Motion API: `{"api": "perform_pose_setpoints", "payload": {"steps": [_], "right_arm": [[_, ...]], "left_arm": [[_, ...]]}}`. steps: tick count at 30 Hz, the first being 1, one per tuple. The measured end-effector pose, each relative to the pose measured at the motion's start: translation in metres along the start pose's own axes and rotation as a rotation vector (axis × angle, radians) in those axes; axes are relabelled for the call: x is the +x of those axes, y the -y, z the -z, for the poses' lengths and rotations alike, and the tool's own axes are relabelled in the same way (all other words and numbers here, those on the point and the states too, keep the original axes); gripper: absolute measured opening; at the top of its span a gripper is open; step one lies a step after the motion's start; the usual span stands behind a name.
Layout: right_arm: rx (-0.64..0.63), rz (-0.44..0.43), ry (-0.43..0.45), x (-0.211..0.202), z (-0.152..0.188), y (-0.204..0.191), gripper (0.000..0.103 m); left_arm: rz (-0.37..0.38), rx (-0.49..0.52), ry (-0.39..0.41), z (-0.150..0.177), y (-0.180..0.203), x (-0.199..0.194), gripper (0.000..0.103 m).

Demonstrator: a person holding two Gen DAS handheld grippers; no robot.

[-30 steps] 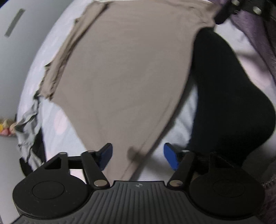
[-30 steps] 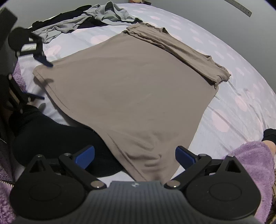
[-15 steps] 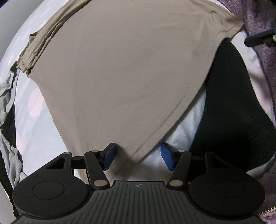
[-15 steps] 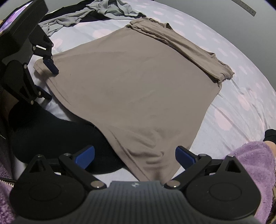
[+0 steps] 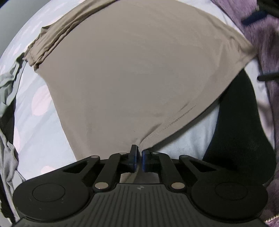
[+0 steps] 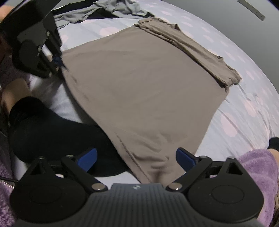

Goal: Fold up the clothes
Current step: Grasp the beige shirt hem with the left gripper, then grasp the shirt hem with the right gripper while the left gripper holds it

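A taupe shirt (image 5: 129,73) lies spread flat on the pale dotted bedsheet (image 5: 43,136), its far edge folded over in a band (image 6: 190,47). My left gripper (image 5: 139,155) is shut on the shirt's near hem corner, the cloth pinched between its blue pads. In the right wrist view that same left gripper (image 6: 58,62) shows at the shirt's left corner. My right gripper (image 6: 136,158) stands over the other hem corner (image 6: 157,165) with its jaws wide and closing. The cloth lies between the blue pads (image 6: 184,158) without touching them.
A person's black-clad leg (image 6: 52,129) lies on the sheet along the hem between the two grippers, also seen as a dark leg (image 5: 244,132). Purple fleece (image 6: 258,167) sits at the right. A grey garment (image 6: 111,10) lies crumpled beyond the shirt, over something black.
My left gripper slid in over the hem corner and closed on it; the fabric now puckers at its pads. My right gripper stayed in place, its jaws slightly narrower.
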State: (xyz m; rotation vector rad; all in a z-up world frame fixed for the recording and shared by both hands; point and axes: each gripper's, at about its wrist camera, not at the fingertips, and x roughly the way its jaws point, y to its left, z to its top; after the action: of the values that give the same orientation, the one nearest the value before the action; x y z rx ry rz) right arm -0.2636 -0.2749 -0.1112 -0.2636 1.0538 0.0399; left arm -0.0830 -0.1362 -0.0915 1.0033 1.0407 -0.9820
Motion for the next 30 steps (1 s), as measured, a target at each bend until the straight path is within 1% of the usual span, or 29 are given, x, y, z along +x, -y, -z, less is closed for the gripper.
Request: {"api": "perform_pose_setpoints", "payload": {"steps": [2,5,10,12,14,16,18,22,24,25,26,27,28,29,30], "right_arm": [[-0.019,-0.009,-0.023,0.006,0.000,-0.001,0.081],[-0.028,-0.018,-0.071,0.018,0.001,-0.002,0.078],[0.002,-0.026,-0.121,0.029,-0.001,0.006,0.078],[0.016,-0.015,-0.136,0.029,-0.001,0.010,0.074],[0.026,0.012,-0.161,0.031,0.001,0.015,0.063],[0.029,0.045,-0.196,0.036,0.001,0.018,0.062],[0.002,0.059,-0.230,0.045,-0.001,0.014,0.062],[-0.053,0.065,-0.278,0.058,-0.005,0.007,0.054],[-0.031,0.053,-0.277,0.057,-0.005,0.011,0.046],[-0.017,0.051,-0.275,0.055,-0.005,0.014,0.038],[-0.001,0.054,-0.270,0.054,-0.005,0.018,0.024],[0.012,0.062,-0.264,0.052,-0.004,0.020,0.018],[0.024,0.070,-0.259,0.050,-0.004,0.022,0.008],[0.037,0.077,-0.251,0.048,-0.004,0.025,0.006],[0.055,0.080,-0.234,0.044,-0.004,0.028,0.006]], "left_arm": [[0.005,-0.012,0.006,-0.005,0.006,-0.003,0.003],[0.010,-0.029,0.013,-0.006,0.007,-0.006,0.003],[-0.009,-0.066,0.026,-0.012,0.009,-0.009,0.003],[-0.021,-0.083,0.035,-0.012,0.008,-0.012,0.003],[-0.032,-0.100,0.045,-0.011,0.007,-0.013,0.003],[-0.037,-0.116,0.050,-0.010,0.009,-0.015,0.003],[-0.041,-0.134,0.054,-0.009,0.009,-0.015,0.003],[-0.055,-0.160,0.071,-0.008,0.007,-0.018,0.003],[-0.063,-0.171,0.084,-0.008,0.005,-0.018,0.003],[-0.066,-0.177,0.092,-0.008,0.005,-0.020,0.003],[-0.070,-0.180,0.099,-0.007,0.005,-0.021,0.003],[-0.075,-0.179,0.104,-0.007,0.005,-0.021,0.003],[-0.084,-0.177,0.110,-0.007,0.005,-0.021,0.003],[-0.097,-0.176,0.115,-0.007,0.005,-0.022,0.003],[-0.109,-0.175,0.121,-0.007,0.005,-0.023,0.003]]}}
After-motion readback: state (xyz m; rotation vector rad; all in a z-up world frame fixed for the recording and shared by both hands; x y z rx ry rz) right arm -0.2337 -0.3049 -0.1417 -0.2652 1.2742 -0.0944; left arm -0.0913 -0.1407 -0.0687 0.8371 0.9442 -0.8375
